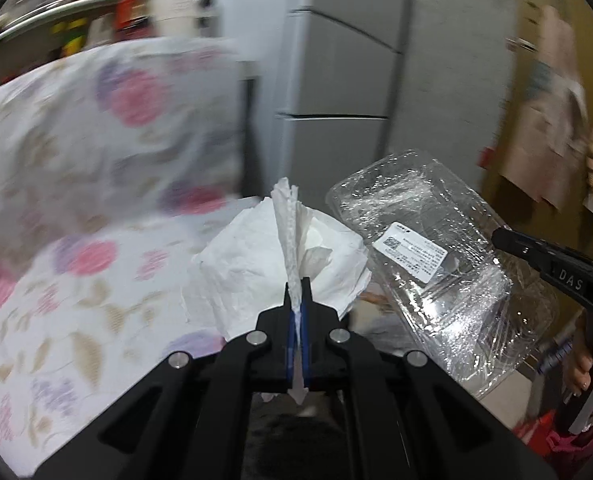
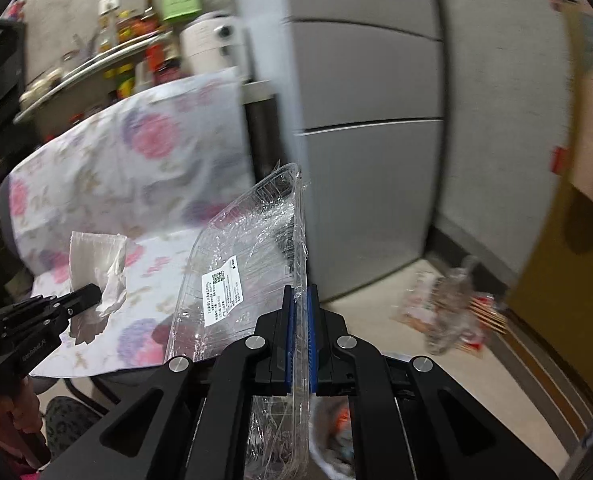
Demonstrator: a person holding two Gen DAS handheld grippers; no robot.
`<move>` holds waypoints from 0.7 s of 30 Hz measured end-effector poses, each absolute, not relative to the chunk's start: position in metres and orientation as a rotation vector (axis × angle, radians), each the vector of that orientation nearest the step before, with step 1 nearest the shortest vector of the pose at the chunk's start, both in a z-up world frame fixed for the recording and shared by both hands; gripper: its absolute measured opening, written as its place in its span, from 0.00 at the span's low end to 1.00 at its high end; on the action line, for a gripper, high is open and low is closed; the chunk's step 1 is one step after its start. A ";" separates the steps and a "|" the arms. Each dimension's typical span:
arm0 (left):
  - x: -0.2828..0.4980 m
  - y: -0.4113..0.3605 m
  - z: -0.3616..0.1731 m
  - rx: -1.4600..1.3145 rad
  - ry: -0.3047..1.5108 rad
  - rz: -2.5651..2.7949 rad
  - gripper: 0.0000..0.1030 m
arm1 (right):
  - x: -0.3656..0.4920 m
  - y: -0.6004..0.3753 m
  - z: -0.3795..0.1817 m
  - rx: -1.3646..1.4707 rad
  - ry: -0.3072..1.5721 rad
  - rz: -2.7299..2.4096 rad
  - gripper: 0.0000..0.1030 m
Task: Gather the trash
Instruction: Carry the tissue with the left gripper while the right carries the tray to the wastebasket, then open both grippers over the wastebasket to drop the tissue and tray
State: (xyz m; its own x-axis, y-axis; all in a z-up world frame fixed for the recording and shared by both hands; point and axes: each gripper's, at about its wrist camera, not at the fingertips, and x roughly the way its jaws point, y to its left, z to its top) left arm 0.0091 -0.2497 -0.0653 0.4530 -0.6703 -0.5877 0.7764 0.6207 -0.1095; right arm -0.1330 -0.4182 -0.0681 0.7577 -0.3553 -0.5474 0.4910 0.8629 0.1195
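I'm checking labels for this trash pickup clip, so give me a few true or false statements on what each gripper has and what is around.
1. The left gripper is shut on a white paper tissue. True.
2. The right gripper is open and holds nothing. False: it is shut on the rim of a clear plastic tray.
3. The clear plastic tray bears a white printed label. True.
4. The cloth behind the tissue is plain blue. False: it is white with pink and purple flowers.
5. More litter lies on the floor near the grey fridge. True.
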 end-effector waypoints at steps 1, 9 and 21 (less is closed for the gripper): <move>0.001 -0.261 -0.065 0.194 0.632 -0.934 0.00 | -0.141 -0.422 -0.068 0.267 0.536 -0.488 0.06; -0.045 -0.348 -0.100 0.311 0.700 -1.169 0.00 | -0.193 -0.475 -0.115 0.310 0.665 -0.718 0.06; -0.052 -0.421 -0.167 0.439 0.884 -1.271 0.01 | -0.184 -0.527 -0.215 0.449 0.939 -0.705 0.12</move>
